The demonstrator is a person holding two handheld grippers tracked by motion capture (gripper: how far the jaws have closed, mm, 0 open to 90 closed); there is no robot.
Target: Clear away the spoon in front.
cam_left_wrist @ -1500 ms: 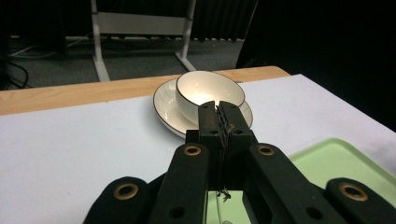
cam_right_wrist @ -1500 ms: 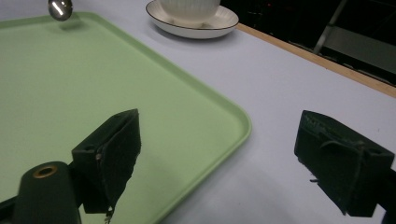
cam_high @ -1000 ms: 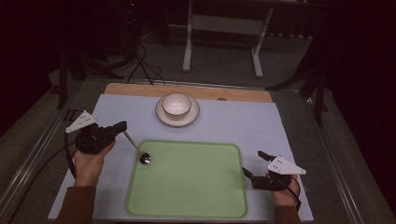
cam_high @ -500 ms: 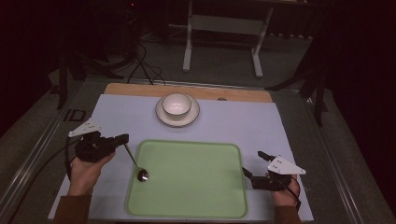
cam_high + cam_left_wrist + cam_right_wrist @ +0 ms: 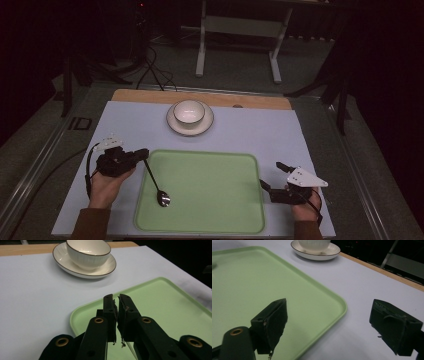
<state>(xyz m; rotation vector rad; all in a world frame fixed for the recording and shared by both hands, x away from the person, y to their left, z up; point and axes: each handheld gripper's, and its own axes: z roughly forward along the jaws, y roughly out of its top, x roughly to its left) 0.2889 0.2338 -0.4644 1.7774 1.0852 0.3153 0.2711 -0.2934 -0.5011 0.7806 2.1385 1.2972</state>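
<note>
Lowered since before, the spoon (image 5: 156, 183) now slants from the clenched left gripper (image 5: 141, 154), bowl on the tray (image 5: 210, 190).

Spoon (image 5: 156, 183) now lower over tray (image 5: 220, 175)

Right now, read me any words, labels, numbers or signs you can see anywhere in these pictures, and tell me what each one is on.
"ID": pale block letters on the dark floor mat left of the table, in the high view.
No print shows on the bowl, saucer, tray, spoon or either gripper.
</note>
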